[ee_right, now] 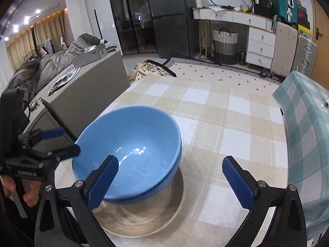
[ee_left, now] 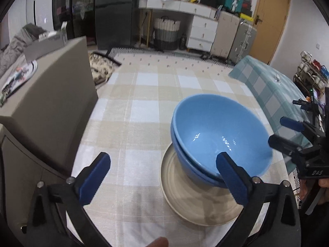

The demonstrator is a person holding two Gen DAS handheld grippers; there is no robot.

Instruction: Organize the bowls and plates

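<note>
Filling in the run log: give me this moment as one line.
blue bowls: nested, on cream plate | left tongs: open, empty | right tongs: open, empty | tablecloth: checked

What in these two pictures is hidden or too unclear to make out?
- Plate: left wrist view, far part hidden under the blue bowls; whether it is one plate or several is unclear.
- Plate surface: right wrist view, smeared by blur.
- Bowl count: left view shows two nested rims; the right view's near rim is hidden behind a gripper finger.
- Items on the dresser: too small.
</note>
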